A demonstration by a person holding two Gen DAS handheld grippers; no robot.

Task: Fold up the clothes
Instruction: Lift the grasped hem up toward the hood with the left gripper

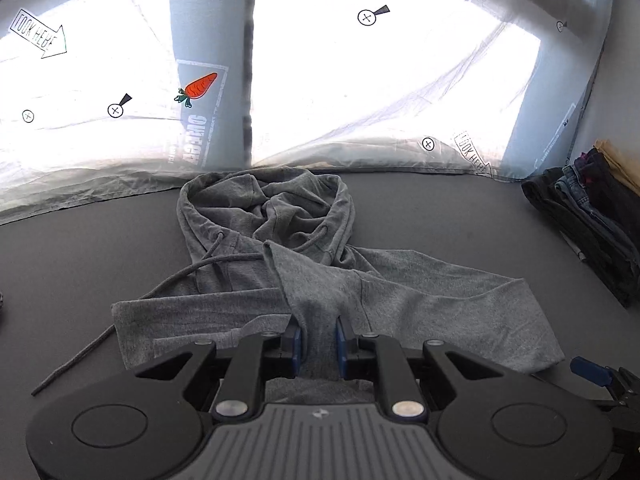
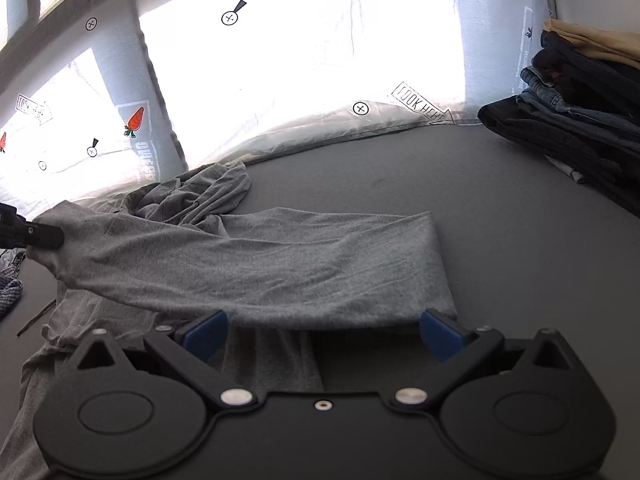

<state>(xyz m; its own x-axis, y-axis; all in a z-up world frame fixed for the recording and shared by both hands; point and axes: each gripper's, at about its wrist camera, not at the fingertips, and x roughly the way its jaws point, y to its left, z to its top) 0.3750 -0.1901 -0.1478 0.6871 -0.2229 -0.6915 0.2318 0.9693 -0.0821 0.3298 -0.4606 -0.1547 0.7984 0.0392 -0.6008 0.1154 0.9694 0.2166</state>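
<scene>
Hoodie [image 1: 288, 276], grey, lies spread on my dark grey work surface [image 1: 80, 248], with its hood [image 1: 264, 204] bunched toward the far edge and a drawstring [image 1: 76, 364] trailing off to the near left. My left gripper [image 1: 318, 344] has its blue pads pressed onto a raised fold of the hoodie fabric, which rises in a ridge between the jaws. From the right wrist view I see that same left gripper [image 2: 44, 236] at the left edge, holding a lifted end of the cloth.

My right gripper [image 2: 324, 334] stands with its jaws wide apart, its blue pads [image 2: 204, 334] on either side of the near hem of the hoodie [image 2: 256, 264]; the hem sags just above the gap, and I cannot tell whether it touches either pad.

Behind the surface hangs a pale sheet [image 1: 360, 80], brightly backlit, printed with carrots [image 1: 200, 86], crossed circles and "LOOK HERE" arrows [image 1: 38, 36]. Its lower edge rests on the far rim of the surface. At the far right sits a stack of folded clothes [image 2: 576, 120], dark garments and denim with a tan piece on top, well apart from the hoodie. A scrap of checked cloth [image 2: 10, 292] shows at the left edge of the right wrist view.
</scene>
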